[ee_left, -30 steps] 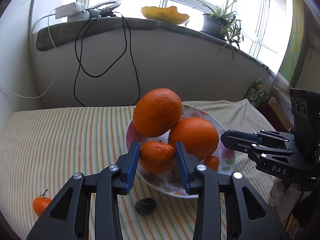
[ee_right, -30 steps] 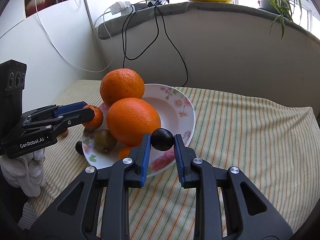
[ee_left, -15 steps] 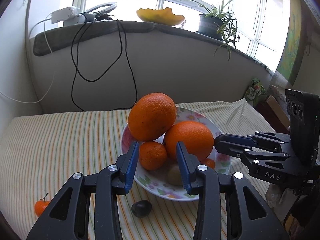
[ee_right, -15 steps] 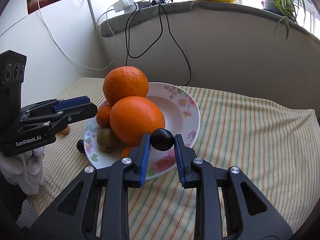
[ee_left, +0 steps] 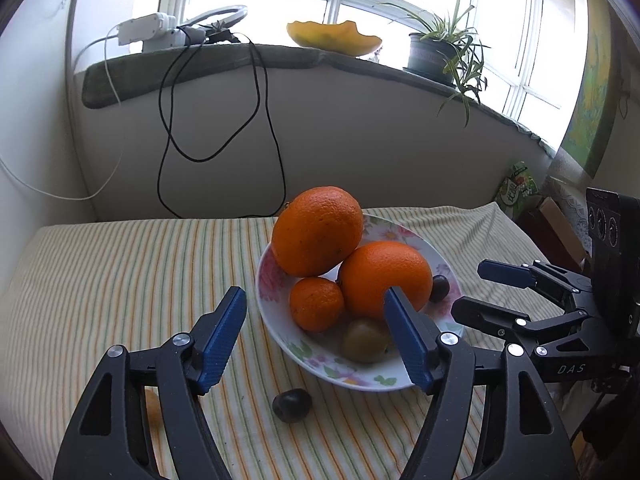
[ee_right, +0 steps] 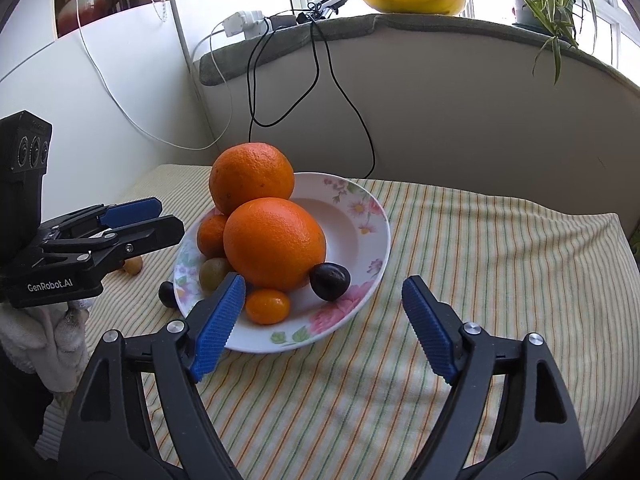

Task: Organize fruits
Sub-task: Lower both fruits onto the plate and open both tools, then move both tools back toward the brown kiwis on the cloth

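Note:
A flowered plate (ee_left: pixel 269 312) (ee_right: pixel 354 232) holds two big oranges (ee_left: pixel 316 230) (ee_right: pixel 274 242), a tangerine (ee_left: pixel 316 304), a green kiwi (ee_left: pixel 364 340), a kumquat (ee_right: pixel 267 306) and a dark plum (ee_right: pixel 330 280). My left gripper (ee_left: pixel 316 316) stands open just before the plate's near rim, with the tangerine lying free beyond its fingers. My right gripper (ee_right: pixel 324 294) is open too, and the plum rests on the plate past its fingertips. A second dark plum (ee_left: pixel 292 404) (ee_right: pixel 167 294) lies on the cloth beside the plate. A small orange fruit (ee_right: pixel 133 266) sits on the cloth, partly hidden by the left gripper (ee_right: pixel 156 220).
The striped cloth (ee_right: pixel 480 280) covers the table up to a curved wall. On the sill above are a power strip (ee_left: pixel 148 32) with hanging black cables (ee_left: pixel 260 120), a yellow bowl (ee_left: pixel 334 38) and a potted plant (ee_left: pixel 436 52). A green packet (ee_left: pixel 518 188) lies at the far right.
Both grippers have opened. The right one let the dark plum go onto the plate and the left one let go of the tangerine; both have drawn back a little.

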A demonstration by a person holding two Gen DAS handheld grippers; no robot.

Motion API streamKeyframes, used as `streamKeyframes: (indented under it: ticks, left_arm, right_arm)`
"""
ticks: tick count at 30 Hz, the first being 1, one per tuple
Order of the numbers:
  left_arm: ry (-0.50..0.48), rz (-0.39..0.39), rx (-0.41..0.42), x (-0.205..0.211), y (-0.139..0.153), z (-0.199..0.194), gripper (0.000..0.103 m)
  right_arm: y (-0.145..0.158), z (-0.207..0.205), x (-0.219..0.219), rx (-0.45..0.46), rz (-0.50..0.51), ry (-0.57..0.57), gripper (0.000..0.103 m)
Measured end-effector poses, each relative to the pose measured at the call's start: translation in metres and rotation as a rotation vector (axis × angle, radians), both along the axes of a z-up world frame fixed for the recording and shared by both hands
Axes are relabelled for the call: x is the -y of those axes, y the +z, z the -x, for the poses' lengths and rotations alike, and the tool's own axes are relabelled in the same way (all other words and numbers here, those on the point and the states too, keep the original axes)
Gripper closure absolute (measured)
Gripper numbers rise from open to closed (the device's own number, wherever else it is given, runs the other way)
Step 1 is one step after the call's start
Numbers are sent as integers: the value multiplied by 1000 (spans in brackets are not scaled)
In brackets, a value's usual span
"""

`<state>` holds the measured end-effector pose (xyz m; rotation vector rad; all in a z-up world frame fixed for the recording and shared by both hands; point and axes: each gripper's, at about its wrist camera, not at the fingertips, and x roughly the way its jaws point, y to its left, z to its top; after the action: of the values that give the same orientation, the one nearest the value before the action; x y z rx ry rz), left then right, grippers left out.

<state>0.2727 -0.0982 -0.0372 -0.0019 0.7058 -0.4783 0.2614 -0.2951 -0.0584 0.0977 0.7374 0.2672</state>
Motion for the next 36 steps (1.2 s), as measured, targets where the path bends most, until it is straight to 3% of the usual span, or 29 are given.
streamKeyframes:
  ticks: [7,23,36]
  left_arm:
    - [12,-12,19,-3,9,13,24]
    - [69,-25,71,-28,35,57,23]
    - [129,-10,90,-70,41,94,23]
  right_arm:
    - [6,13,-5,8,4,1,19]
    - [32,46,-26,37,-12,32,19]
    - [43,70,-69,56,5,101,19]
